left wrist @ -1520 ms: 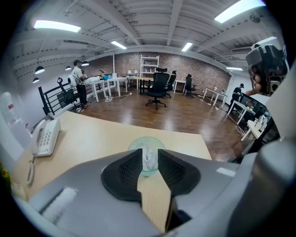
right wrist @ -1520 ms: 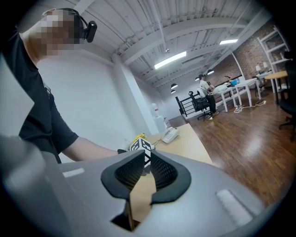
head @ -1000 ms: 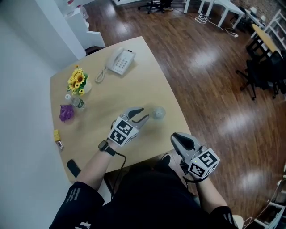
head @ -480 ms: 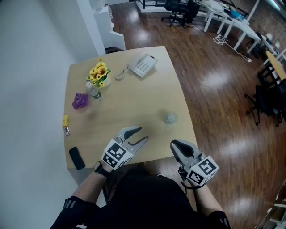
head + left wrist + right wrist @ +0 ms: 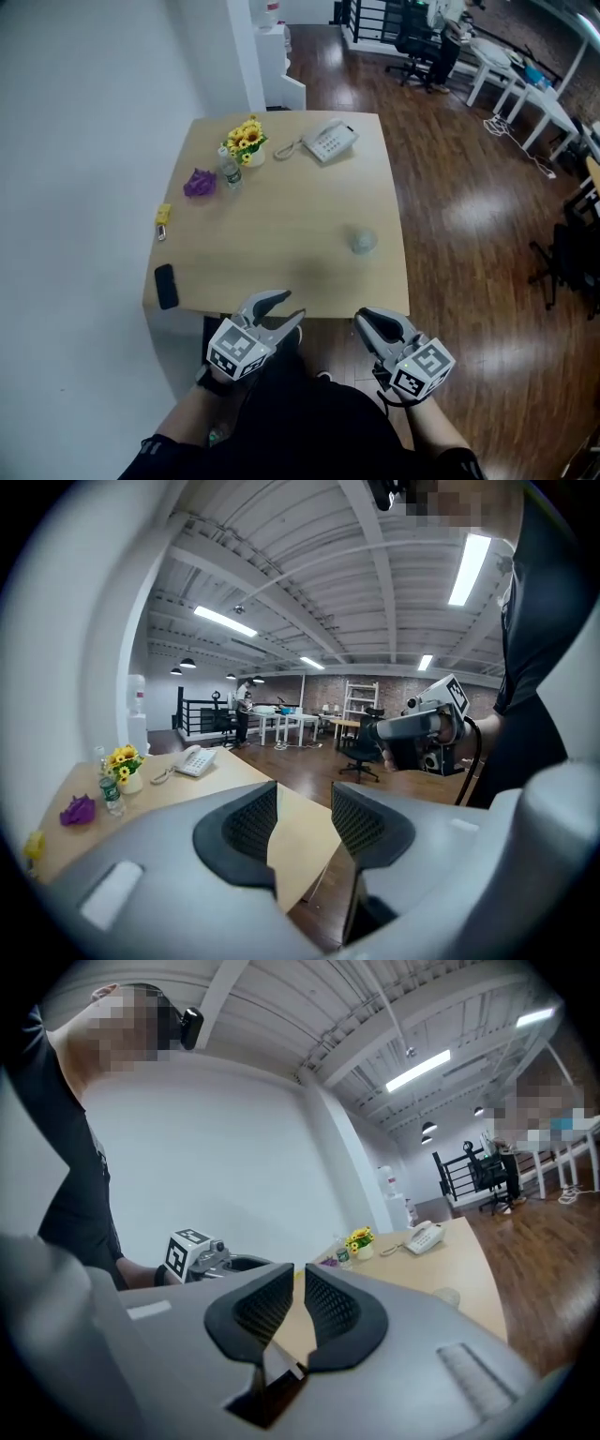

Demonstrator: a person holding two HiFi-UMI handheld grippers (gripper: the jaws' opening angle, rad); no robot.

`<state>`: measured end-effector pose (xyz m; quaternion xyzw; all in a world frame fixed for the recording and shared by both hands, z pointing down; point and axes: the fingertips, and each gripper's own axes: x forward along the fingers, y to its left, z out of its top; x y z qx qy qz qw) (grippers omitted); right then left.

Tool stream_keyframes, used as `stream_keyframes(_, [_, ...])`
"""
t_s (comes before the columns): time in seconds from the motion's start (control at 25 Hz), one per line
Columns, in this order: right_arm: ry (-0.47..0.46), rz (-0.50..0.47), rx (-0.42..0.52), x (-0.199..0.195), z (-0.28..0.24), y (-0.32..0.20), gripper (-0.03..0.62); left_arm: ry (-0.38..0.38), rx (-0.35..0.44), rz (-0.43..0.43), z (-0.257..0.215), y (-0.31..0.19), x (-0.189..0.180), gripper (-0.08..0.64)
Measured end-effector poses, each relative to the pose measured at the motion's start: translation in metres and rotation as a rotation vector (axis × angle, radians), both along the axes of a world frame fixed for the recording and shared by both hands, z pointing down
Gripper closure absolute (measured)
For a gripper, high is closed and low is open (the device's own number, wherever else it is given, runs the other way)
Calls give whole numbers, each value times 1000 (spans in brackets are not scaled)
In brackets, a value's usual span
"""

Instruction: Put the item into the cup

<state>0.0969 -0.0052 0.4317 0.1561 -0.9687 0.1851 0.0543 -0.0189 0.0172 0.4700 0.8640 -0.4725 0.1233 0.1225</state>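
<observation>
A small clear cup (image 5: 362,241) stands on the wooden table (image 5: 291,234), near its right edge; what it holds is too small to tell. It also shows in the right gripper view as the cup (image 5: 448,1296). My left gripper (image 5: 281,314) hangs just off the table's near edge, open, with nothing between its fingers (image 5: 253,822). To its right, my right gripper (image 5: 373,323) is held off the table too, its jaws drawn almost together and empty. Each gripper view shows the other: the right gripper (image 5: 412,728) and the left gripper (image 5: 220,1262).
At the table's far left stand a pot of yellow flowers (image 5: 246,141), a small bottle (image 5: 229,173) and a purple crumpled thing (image 5: 199,182). A white telephone (image 5: 328,142) sits at the back. A yellow item (image 5: 163,214) and a black phone (image 5: 166,286) lie by the left edge. Wooden floor lies to the right.
The view has drawn back from the table, and both grippers have come back past its near edge. The left jaws stand wider than a second ago, away from the cup.
</observation>
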Motion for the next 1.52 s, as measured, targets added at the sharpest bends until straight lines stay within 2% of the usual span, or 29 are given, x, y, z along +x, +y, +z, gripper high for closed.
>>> stream_keyframes(0.16, [19, -21, -24, 23, 7, 30, 548, 14, -19, -31, -3, 44, 19, 385])
stream_keyframes(0.4, [16, -7, -29, 42, 7, 61, 565, 1, -25, -14, -7, 88, 39, 385])
stream_keyframes(0.56, [21, 10, -13, 44, 4, 83, 583, -31, -15, 16, -10, 110, 45, 376])
stream_keyframes(0.8, [42, 24, -4, 36, 1, 110, 584, -16, 11, 25, -17, 138, 40, 371])
stream_keyframes(1.52, [55, 60, 39, 41, -14, 143, 583, -25, 64, 56, -36, 163, 36, 371])
